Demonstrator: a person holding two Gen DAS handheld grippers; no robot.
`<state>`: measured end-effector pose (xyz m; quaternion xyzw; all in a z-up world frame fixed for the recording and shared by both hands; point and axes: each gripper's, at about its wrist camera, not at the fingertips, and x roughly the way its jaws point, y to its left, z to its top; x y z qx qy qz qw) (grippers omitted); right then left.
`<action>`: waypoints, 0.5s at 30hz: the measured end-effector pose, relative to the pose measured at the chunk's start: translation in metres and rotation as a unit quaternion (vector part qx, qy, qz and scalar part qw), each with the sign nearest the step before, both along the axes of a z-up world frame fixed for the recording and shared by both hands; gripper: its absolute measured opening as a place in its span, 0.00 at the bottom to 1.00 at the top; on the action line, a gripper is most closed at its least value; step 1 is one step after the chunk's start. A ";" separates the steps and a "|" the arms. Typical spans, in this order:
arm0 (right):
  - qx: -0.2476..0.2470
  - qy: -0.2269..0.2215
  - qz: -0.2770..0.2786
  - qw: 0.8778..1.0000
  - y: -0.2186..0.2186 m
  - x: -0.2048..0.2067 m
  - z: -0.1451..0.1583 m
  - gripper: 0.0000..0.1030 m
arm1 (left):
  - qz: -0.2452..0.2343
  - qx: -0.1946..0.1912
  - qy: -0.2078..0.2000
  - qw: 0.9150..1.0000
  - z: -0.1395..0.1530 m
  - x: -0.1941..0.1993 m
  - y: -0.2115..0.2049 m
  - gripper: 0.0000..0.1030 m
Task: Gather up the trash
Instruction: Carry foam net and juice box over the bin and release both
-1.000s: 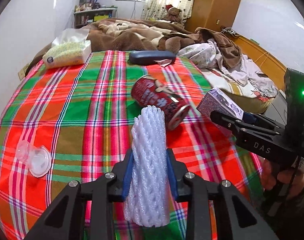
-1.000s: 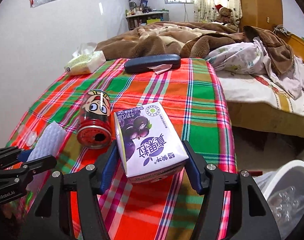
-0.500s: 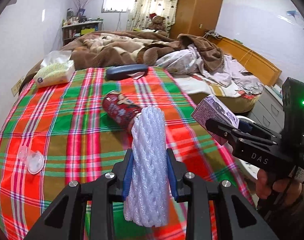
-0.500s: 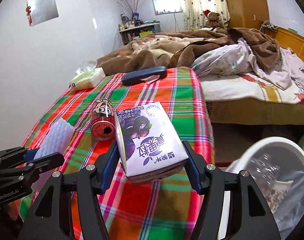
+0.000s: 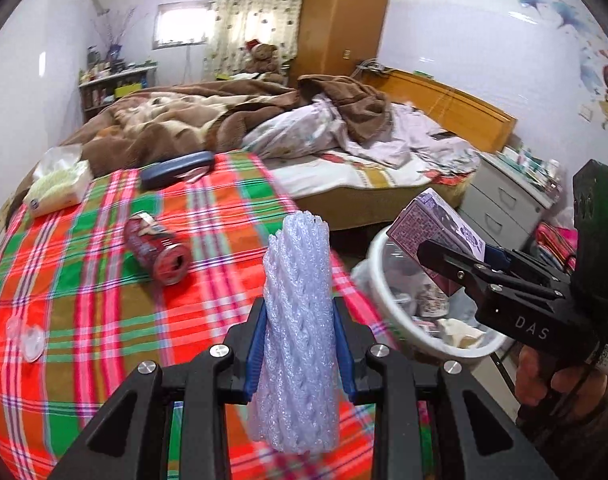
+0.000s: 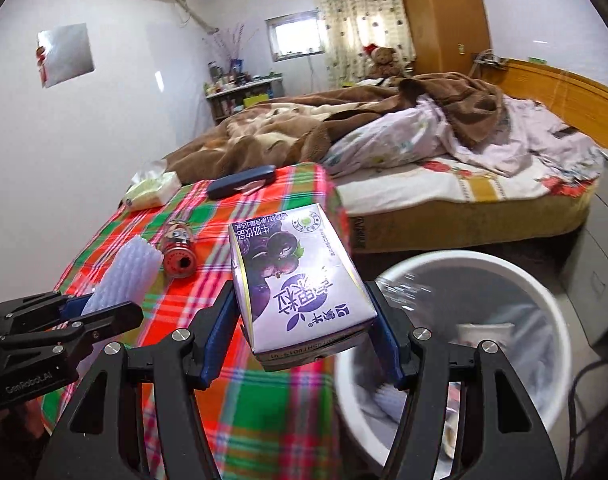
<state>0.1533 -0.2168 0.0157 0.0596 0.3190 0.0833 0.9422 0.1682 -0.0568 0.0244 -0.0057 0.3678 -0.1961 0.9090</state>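
My left gripper (image 5: 299, 348) is shut on a white foam net sleeve (image 5: 297, 320), held upright above the plaid table's right edge; the sleeve also shows in the right wrist view (image 6: 123, 276). My right gripper (image 6: 304, 340) is shut on a purple milk carton (image 6: 299, 276), held in the air beside the rim of a white trash bin (image 6: 536, 292). In the left wrist view the carton (image 5: 436, 224) hangs over the bin (image 5: 428, 344). A red can (image 5: 155, 248) lies on its side on the table.
A tissue pack (image 5: 57, 188), a dark blue case (image 5: 175, 168) and clear plastic lids (image 5: 27, 338) lie on the plaid tablecloth (image 5: 83, 300). An unmade bed (image 5: 324, 136) stands behind. A grey drawer unit (image 5: 504, 204) stands right of the bin.
Both grippers have swung right and back from the table with their loads. The trash bin has come into view under the carton. The can has stayed on the table.
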 end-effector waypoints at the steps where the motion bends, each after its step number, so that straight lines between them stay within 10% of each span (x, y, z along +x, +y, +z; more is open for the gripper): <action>1: 0.002 -0.001 -0.006 1.000 -0.005 -0.003 0.000 0.61 | -0.009 0.001 -0.002 1.000 0.001 -0.002 -0.008 0.31; 15: 0.004 0.014 -0.116 0.993 -0.078 -0.039 -0.008 0.61 | -0.103 0.000 0.007 0.995 -0.002 -0.010 -0.106 0.31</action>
